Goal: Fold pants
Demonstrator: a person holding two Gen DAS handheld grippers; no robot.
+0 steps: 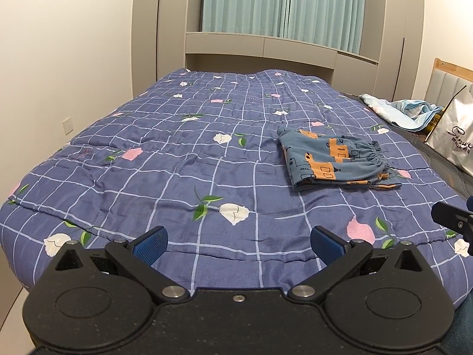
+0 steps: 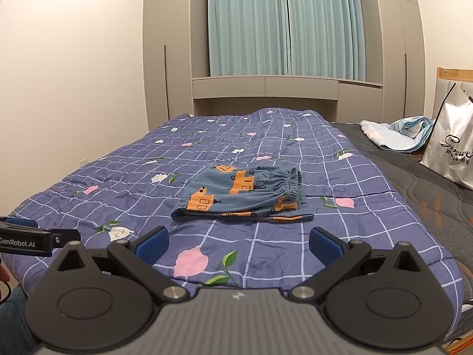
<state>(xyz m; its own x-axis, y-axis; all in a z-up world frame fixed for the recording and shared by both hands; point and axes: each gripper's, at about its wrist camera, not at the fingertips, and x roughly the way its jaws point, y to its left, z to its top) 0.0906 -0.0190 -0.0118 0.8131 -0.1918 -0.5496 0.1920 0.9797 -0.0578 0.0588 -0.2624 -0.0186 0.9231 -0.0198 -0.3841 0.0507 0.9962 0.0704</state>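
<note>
A small pair of blue pants (image 1: 331,159) with orange vehicle prints lies folded into a compact stack on the blue checked floral quilt (image 1: 177,159), its elastic waistband toward the right. In the right wrist view the pants (image 2: 242,198) lie just beyond the fingers, slightly left of centre. My left gripper (image 1: 239,244) is open above the quilt's near edge, well short of the pants and to their left, holding nothing. My right gripper (image 2: 239,244) is open too, empty, near the front of the quilt (image 2: 266,245).
A white shopping bag (image 2: 452,153) and a crumpled light blue cloth (image 2: 399,133) sit on the grey mattress (image 2: 414,177) to the right. Cabinets and teal curtains (image 2: 283,23) stand behind the bed. A wall runs along the left.
</note>
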